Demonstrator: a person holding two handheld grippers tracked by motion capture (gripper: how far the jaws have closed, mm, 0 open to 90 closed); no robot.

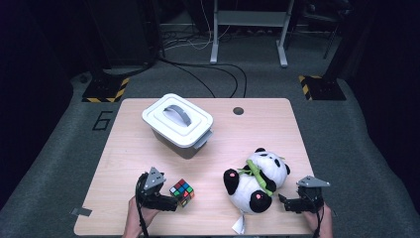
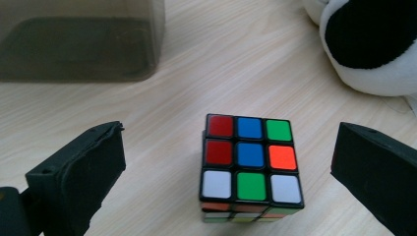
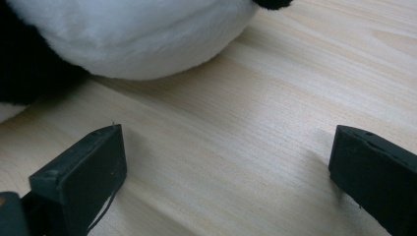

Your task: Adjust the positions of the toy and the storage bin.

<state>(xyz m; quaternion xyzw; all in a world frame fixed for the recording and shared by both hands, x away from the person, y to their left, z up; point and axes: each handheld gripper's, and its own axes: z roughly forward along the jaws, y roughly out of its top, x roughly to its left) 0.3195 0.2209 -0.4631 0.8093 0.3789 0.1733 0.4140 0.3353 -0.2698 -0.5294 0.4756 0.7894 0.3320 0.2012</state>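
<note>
Left tool (image 1: 171, 198) beside cube (image 1: 182, 192) — panda (image 1: 257, 179) near right tool (image 1: 285, 201)

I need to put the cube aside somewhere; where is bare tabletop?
Bare wood lies left of the lidded bin, and between bin and table's right edge. The near edge is crowded: Rubik's cube, panda plush, both claws.

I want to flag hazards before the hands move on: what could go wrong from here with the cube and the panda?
1. The left gripper is open around the cube, which sits nearer the right jaw; closing may push or twist it instead of gripping it.
2. The right gripper is open over bare table just short of the panda; closing here would likely catch nothing, or only soft plush that slips.
3. The box is lidded, so nothing can go in yet.
</note>
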